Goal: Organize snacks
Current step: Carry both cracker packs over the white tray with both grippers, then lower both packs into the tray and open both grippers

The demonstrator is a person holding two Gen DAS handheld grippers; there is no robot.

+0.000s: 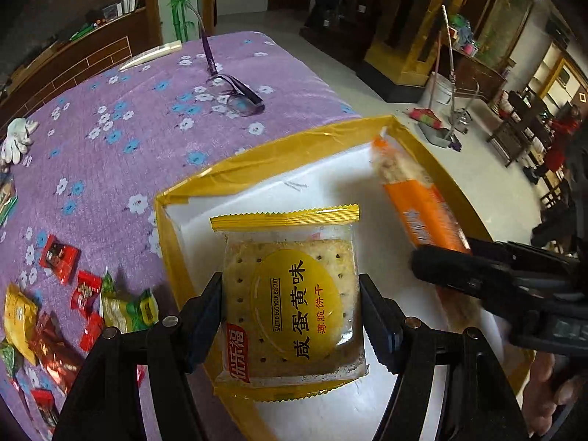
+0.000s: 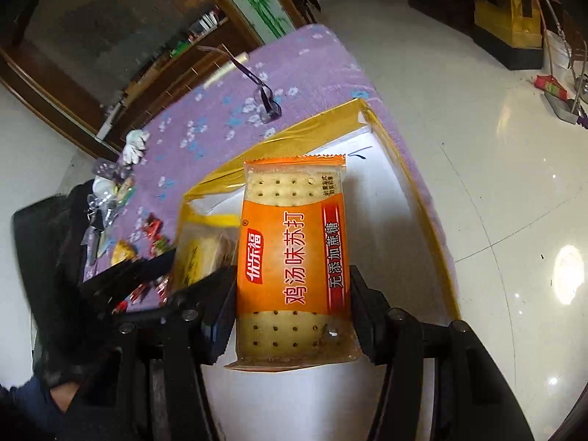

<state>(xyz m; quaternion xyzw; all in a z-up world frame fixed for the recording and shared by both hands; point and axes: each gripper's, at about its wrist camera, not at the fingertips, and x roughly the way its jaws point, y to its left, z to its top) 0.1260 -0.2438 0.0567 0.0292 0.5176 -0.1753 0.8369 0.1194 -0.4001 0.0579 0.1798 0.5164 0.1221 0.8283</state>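
My left gripper (image 1: pixel 292 316) is shut on a yellow salted egg yolk biscuit pack (image 1: pixel 290 308), held over the white inside of a yellow-rimmed box (image 1: pixel 257 169). My right gripper (image 2: pixel 292 316) is shut on an orange soda cracker pack (image 2: pixel 294 257), also above that yellow-rimmed box (image 2: pixel 316 125). In the left wrist view the orange pack (image 1: pixel 415 205) shows at the right, blurred, with the right gripper's black fingers (image 1: pixel 459 272) on it. In the right wrist view the yellow pack (image 2: pixel 205 250) and the left gripper's finger (image 2: pixel 139 275) appear at the left.
A purple flowered cloth (image 1: pixel 110 128) covers the table. Several small wrapped snacks (image 1: pixel 70 294) lie left of the box. Purple glasses (image 1: pixel 235 92) and a white glove (image 1: pixel 16 139) lie farther back. The tiled floor (image 2: pixel 496 183) drops away right of the box.
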